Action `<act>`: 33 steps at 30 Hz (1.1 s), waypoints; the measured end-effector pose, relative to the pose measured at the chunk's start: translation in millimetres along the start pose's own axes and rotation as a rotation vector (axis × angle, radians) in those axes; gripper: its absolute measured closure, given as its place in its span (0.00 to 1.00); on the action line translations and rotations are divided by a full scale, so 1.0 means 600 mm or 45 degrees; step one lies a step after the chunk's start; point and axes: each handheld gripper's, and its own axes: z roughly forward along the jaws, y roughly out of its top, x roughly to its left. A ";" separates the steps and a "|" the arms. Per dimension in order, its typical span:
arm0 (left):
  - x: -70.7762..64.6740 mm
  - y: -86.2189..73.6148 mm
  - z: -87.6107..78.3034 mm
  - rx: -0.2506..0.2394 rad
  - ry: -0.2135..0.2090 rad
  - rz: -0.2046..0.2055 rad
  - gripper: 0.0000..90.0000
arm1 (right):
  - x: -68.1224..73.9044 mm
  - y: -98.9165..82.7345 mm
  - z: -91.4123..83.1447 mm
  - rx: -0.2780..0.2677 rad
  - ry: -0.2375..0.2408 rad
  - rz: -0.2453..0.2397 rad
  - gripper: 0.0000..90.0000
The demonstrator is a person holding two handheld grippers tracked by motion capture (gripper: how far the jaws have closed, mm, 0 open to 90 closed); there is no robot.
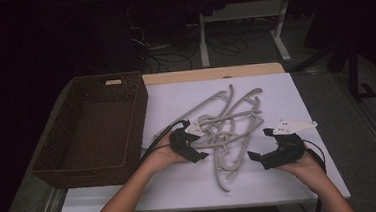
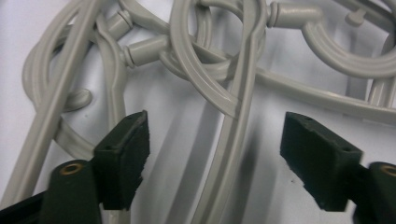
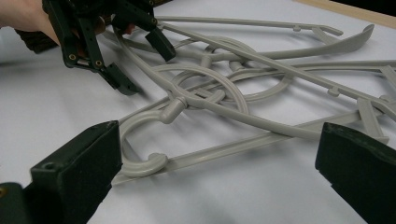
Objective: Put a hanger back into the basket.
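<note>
- Presently, high view: grey hangers [image 1: 230, 128] lie tangled mid-frame on the white table [image 1: 281, 179]; left gripper [image 1: 195, 153] sits at their left edge, nearer than the right gripper [image 1: 259, 158]. Wicker basket [image 1: 92, 127] stands at left.
- Left gripper view: jaws fairly wide, straddling one hanger arm [image 2: 233, 154] running bottom to top; pads not touching it.
- Right gripper view: jaws wide, empty, hook [image 3: 144, 163] between and beyond them.
</note>
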 end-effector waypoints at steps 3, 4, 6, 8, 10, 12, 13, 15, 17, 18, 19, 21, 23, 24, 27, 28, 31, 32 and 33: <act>-0.001 0.001 0.002 0.009 0.008 0.015 0.38 | 0.000 0.000 0.000 0.002 0.001 0.000 0.00; -0.001 0.001 0.003 0.005 0.009 0.018 0.40 | 0.000 0.000 0.001 0.002 0.001 0.000 0.00; -0.002 0.002 0.002 0.003 0.010 0.024 0.47 | 0.000 -0.001 0.001 0.006 0.003 -0.001 0.00; -0.002 0.003 0.001 -0.001 0.000 0.023 0.52 | 0.000 -0.001 0.001 0.005 0.004 -0.003 0.00; -0.002 0.003 0.003 0.008 0.005 0.024 0.58 | 0.000 -0.001 0.001 0.003 0.005 -0.003 0.00; -0.001 0.004 0.003 0.012 0.000 0.025 0.65 | 0.000 -0.001 0.000 0.001 0.004 0.000 0.00; -0.001 0.005 0.006 0.011 0.006 0.023 0.67 | 0.000 -0.001 0.000 0.002 0.003 -0.001 0.00; -0.001 0.007 0.006 0.014 0.009 0.032 0.71 | 0.000 -0.001 0.000 0.001 0.004 -0.002 0.00; -0.002 0.009 0.006 0.008 0.003 0.037 0.75 | 0.000 -0.001 0.000 0.000 0.005 0.000 0.00; -0.003 0.010 0.006 0.014 0.005 0.040 0.76 | -0.001 -0.001 0.000 0.001 0.006 0.000 0.00; -0.003 0.010 0.006 0.013 0.004 0.042 0.77 | -0.001 -0.001 0.000 0.000 0.004 0.000 0.00; -0.003 0.010 0.006 0.009 -0.001 0.055 0.80 | -0.002 -0.001 -0.001 -0.002 0.003 0.001 0.00; -0.005 0.012 0.004 0.007 0.001 0.067 0.84 | -0.002 -0.001 -0.002 -0.003 0.002 0.002 0.00; -0.005 0.013 0.003 0.016 -0.004 0.079 0.84 | -0.002 -0.001 -0.002 -0.003 0.002 0.003 0.00; -0.005 0.013 0.003 0.015 -0.017 0.089 0.85 | -0.002 -0.001 -0.002 -0.004 0.002 0.003 0.00; -0.005 0.013 0.003 0.013 -0.021 0.086 0.86 | -0.002 -0.001 -0.002 -0.004 0.002 0.002 0.00; -0.007 0.014 0.001 0.019 -0.038 0.093 0.87 | -0.002 -0.001 -0.002 -0.004 0.003 0.002 0.00; -0.007 0.015 0.000 0.027 -0.045 0.097 0.87 | -0.002 -0.001 -0.002 -0.004 0.003 0.003 0.00; -0.007 0.015 0.000 0.030 -0.045 0.100 0.87 | -0.002 0.000 -0.003 -0.005 0.003 0.004 0.00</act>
